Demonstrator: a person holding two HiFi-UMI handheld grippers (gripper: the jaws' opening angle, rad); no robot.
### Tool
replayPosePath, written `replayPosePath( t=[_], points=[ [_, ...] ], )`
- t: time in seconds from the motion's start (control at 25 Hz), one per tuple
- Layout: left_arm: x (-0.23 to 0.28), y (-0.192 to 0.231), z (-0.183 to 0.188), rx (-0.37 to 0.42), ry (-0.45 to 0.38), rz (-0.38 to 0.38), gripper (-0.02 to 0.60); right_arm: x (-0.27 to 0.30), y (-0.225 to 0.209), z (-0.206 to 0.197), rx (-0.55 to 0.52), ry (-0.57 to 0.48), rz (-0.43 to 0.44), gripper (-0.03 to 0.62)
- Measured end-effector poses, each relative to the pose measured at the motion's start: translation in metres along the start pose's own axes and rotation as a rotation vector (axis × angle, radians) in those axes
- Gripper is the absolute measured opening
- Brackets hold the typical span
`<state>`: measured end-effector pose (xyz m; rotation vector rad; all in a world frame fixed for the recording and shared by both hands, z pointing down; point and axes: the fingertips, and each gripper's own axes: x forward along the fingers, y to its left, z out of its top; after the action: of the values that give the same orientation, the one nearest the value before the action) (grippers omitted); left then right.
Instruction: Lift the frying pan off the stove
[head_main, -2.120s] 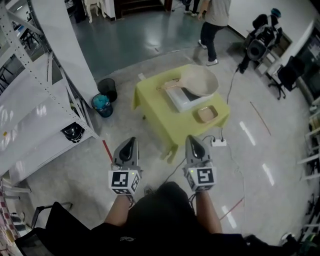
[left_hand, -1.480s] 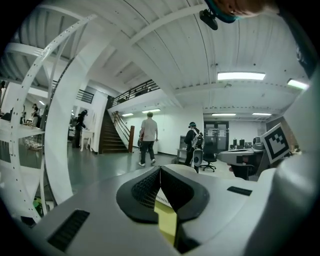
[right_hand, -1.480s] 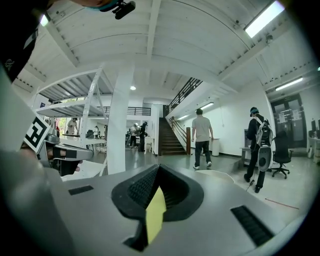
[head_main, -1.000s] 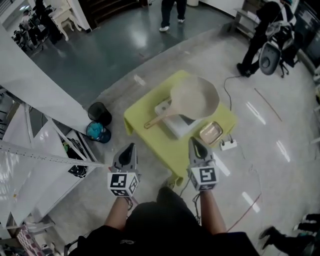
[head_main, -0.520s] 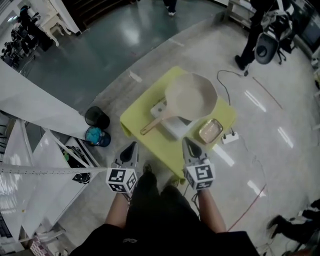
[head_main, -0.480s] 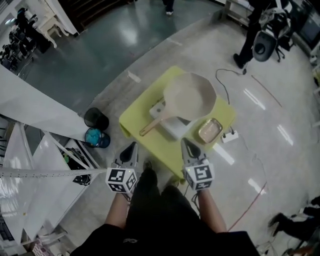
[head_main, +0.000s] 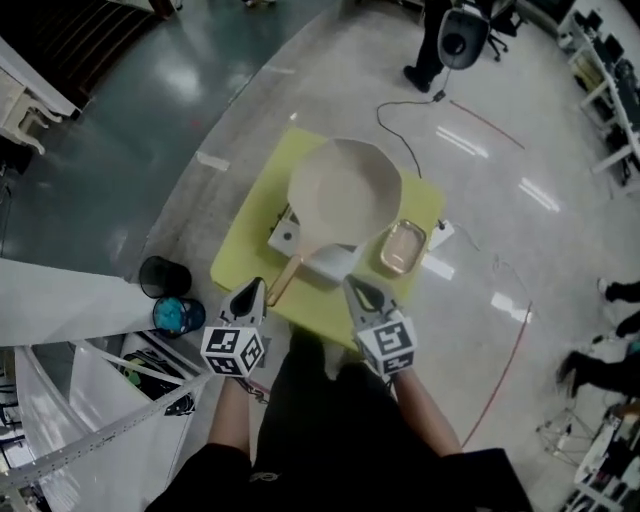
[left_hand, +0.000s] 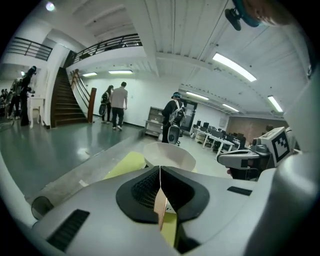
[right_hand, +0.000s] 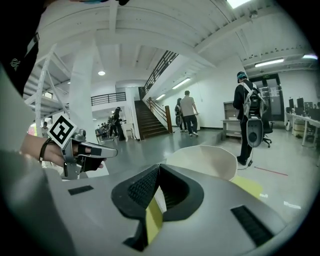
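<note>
Frying pan: the cream frying pan sits on the white stove on the yellow worktop, and its wooden handle points toward the person.
Left tool: the left tool has its jaws pressed together and holds nothing; its tip is just beside the handle's end.
Right tool: the right tool is also closed and empty, near the stove's front corner.
Tray: a small tan tray lies beside the pan.

- Large open lab hall: glossy floor, high ceiling with strip lights.
- Staircase up to a railed gallery; desks with monitors.
- Small yellow table mid-floor, cable trailing.
</note>
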<state>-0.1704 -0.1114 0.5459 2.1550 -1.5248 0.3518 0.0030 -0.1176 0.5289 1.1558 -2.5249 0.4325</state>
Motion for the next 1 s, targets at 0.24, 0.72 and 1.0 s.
replayPosePath(
  t=[0.24, 0.72, 1.0],
  points=[
    [0.045, 0.02, -0.004, -0.003, 0.092, -0.146, 0.046, 0.035, -0.003, -0.006, 0.055, 0.045, -0.082, 0.017],
    [0.085, 0.031, -0.034, -0.154, 0.316, -0.42, 0.048, 0.062, -0.005, -0.031, 0.129, 0.131, -0.193, 0.017],
    [0.09, 0.01, -0.068, -0.226, 0.486, -0.573, 0.258, 0.058, -0.001, -0.042, 0.147, 0.162, -0.238, 0.017]
  ],
)
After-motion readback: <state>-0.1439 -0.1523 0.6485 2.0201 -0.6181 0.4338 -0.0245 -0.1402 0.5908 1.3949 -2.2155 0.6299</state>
